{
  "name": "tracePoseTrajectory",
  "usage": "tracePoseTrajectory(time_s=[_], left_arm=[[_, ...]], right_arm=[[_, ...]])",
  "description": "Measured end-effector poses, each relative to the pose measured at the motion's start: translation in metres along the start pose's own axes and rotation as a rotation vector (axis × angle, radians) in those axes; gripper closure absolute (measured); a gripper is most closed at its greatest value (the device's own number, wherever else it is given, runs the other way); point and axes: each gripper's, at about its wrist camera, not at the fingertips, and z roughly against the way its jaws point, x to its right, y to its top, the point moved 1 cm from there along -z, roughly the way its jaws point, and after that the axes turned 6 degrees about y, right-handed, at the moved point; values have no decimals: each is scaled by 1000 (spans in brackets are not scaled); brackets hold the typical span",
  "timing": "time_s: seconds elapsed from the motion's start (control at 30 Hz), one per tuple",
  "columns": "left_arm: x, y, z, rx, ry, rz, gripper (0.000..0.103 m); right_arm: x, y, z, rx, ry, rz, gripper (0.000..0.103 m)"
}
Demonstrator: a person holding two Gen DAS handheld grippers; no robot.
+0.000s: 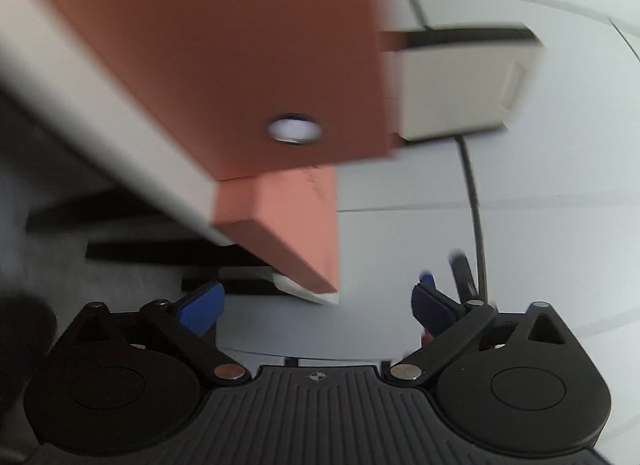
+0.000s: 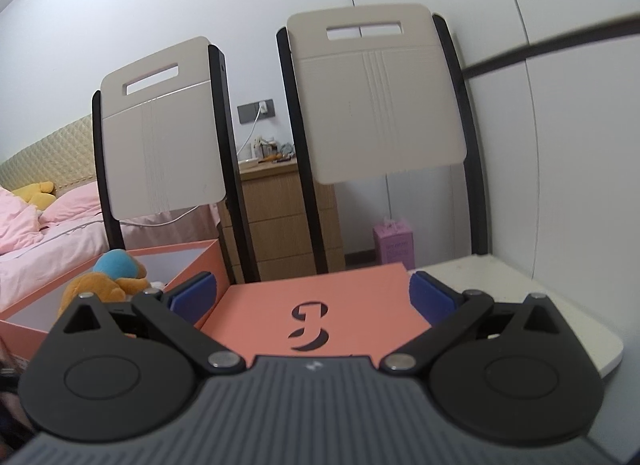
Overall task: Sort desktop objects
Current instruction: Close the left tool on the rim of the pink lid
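A: Your right tongs (image 2: 312,297) stand wide over the salmon lid (image 2: 320,305), one blue pad past each side edge, and I can't tell whether they press it. The lid lies flat on the white bench (image 2: 520,305), just right of the open box (image 2: 192,265)

B: So what do I do with it?

A: My guess is the lid goes on the box. Close square on both edges, lift level, then carry it left

B: And the left tongs (image 1: 316,305)?

A: Open, nothing between the pads. That view is blurred: a salmon box wall with a round hole (image 1: 295,129) hangs close ahead. Keep them clear of it

B: Anything in the way?

A: The plush toy (image 2: 108,281) sits in the box and pokes above the rim, so it may stop the lid seating. Two chairs (image 2: 376,97) stand right behind the bench, and a dark cable (image 1: 476,201) runs near the left tongs
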Motion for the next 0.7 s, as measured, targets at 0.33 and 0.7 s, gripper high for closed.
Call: tracePoseTrajectory(time_s=[0.33,0.7], left_arm=[[0,-25,-75,55,58,51,15],[6,-19,-104,183,41,99,23]], right_arm=[[0,-2,2,-21,54,-39,0],[14,-4,11,-41,60,-64,0]])
